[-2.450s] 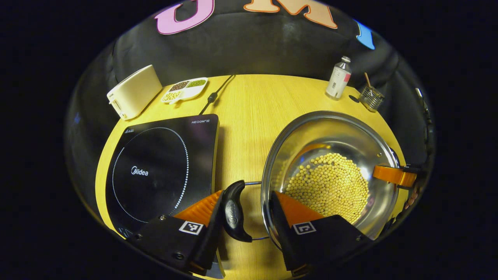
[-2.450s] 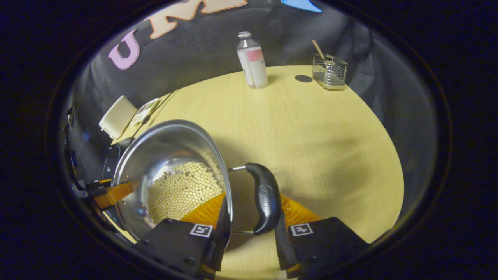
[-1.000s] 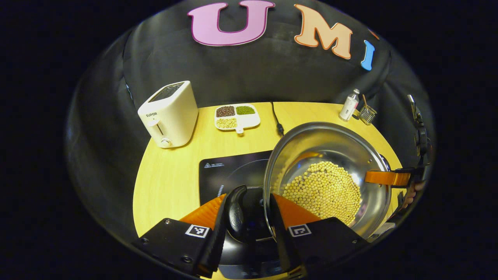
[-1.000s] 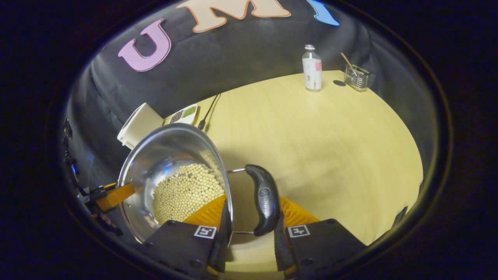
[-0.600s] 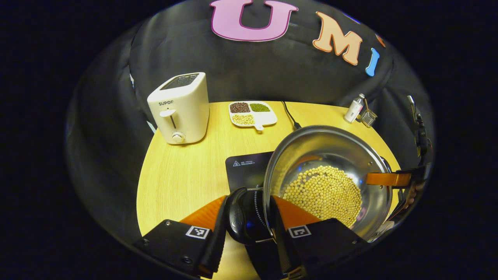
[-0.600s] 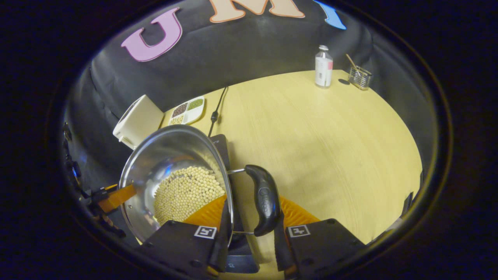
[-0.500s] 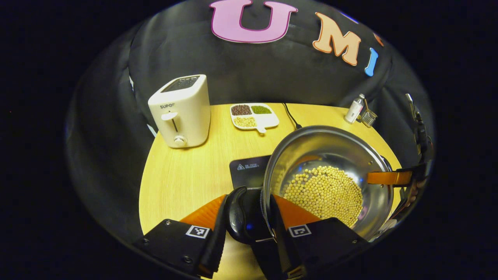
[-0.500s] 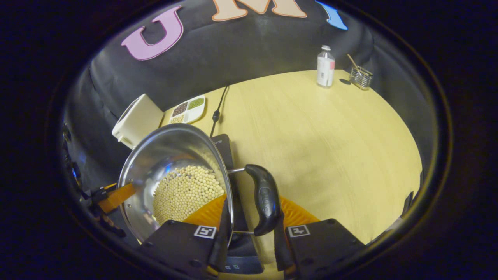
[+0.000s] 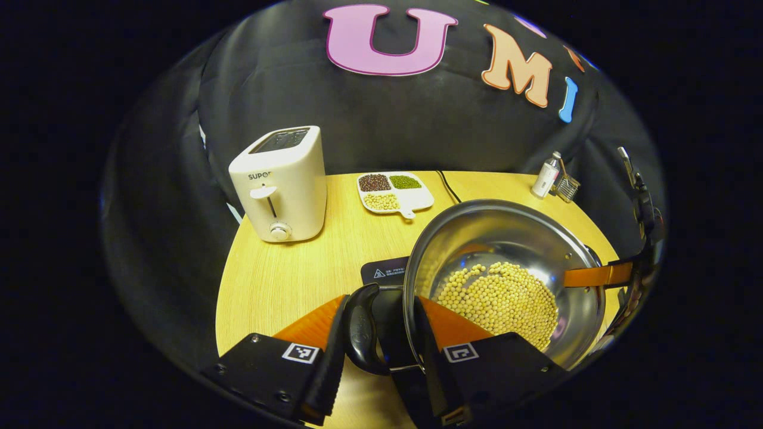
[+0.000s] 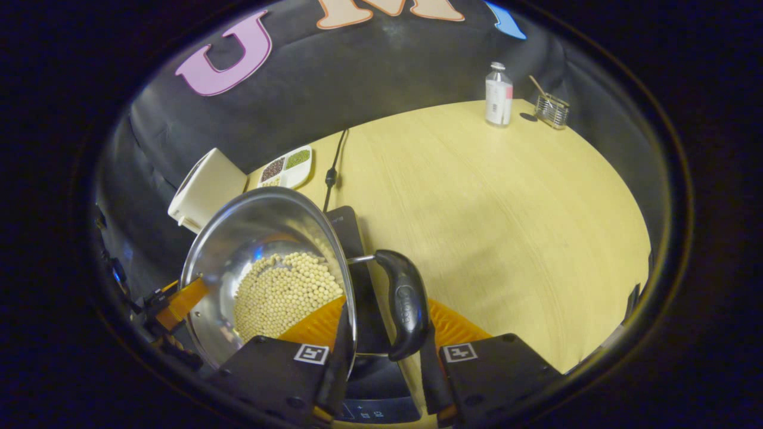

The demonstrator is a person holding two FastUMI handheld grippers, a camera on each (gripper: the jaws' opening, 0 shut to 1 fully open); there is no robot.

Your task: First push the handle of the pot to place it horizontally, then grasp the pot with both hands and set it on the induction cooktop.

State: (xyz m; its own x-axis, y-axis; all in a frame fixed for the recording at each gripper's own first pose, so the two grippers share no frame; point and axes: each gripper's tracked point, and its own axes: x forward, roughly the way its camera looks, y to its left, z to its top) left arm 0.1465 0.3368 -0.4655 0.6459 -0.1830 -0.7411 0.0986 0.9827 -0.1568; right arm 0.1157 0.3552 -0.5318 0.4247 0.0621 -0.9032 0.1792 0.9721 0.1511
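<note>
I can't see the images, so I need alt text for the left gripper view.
The left tongs grip the black handle of a steel pot of yellow beans above a black cooktop. Behind stand a white toaster and a dish of beans.

table (image 9: 280, 280) with toaster (image 9: 280, 185), cooktop (image 9: 384, 273)

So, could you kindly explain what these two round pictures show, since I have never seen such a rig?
A person holds two handheld tongs, each carrying a fisheye camera looking along its fingers. In the left gripper view, the left tongs clamp one black handle of a steel pot of soybeans. In the right gripper view, the right tongs clamp the other handle. Beneath is the induction cooktop. On the table stand a toaster, bean dish and bottle.
</note>
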